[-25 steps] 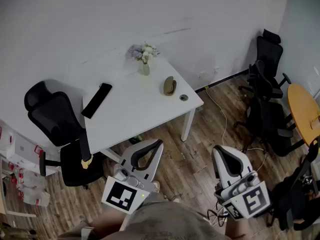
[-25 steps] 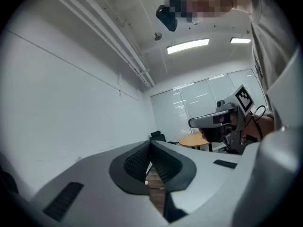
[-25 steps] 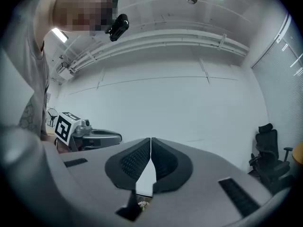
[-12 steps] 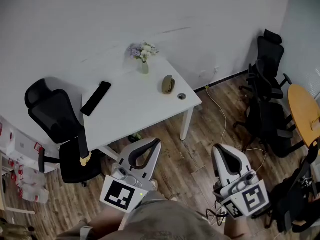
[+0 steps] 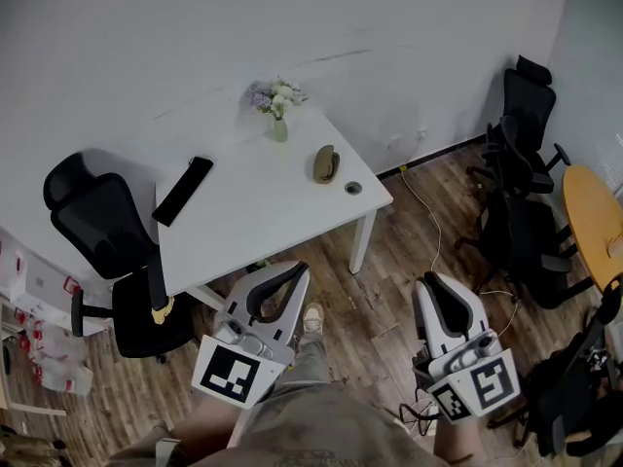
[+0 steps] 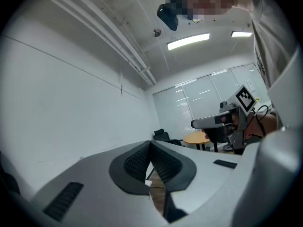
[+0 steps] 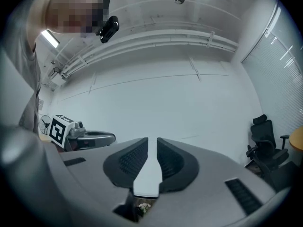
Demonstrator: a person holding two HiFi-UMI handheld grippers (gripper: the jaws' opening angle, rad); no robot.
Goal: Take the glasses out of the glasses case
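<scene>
On the white table [image 5: 258,227] lies a small olive-brown oval object [image 5: 325,163], about the size of a glasses case; no glasses can be seen. Both grippers hover over the wooden floor, well short of the table's front edge. My left gripper [image 5: 292,272] has its pads [image 6: 137,161] pressed together, empty, and points level into the room [image 6: 150,143]. My right gripper [image 5: 435,282] is also shut and empty, with only a thin slit between its pads [image 7: 132,160], and faces the white wall [image 7: 152,140]. Each gripper shows in the other's view.
A long flat black object [image 5: 183,191] lies on the table's left part, a vase of flowers [image 5: 277,105] stands at its back edge, and a small round thing [image 5: 352,188] sits near the right corner. Black office chairs [image 5: 107,241] [image 5: 521,183] flank the table. An orange round table [image 5: 594,222] is at far right.
The table has slid slightly left and up in the head view. A shoe has come into sight between the grippers. The right gripper has sunk a little; both stay shut.
</scene>
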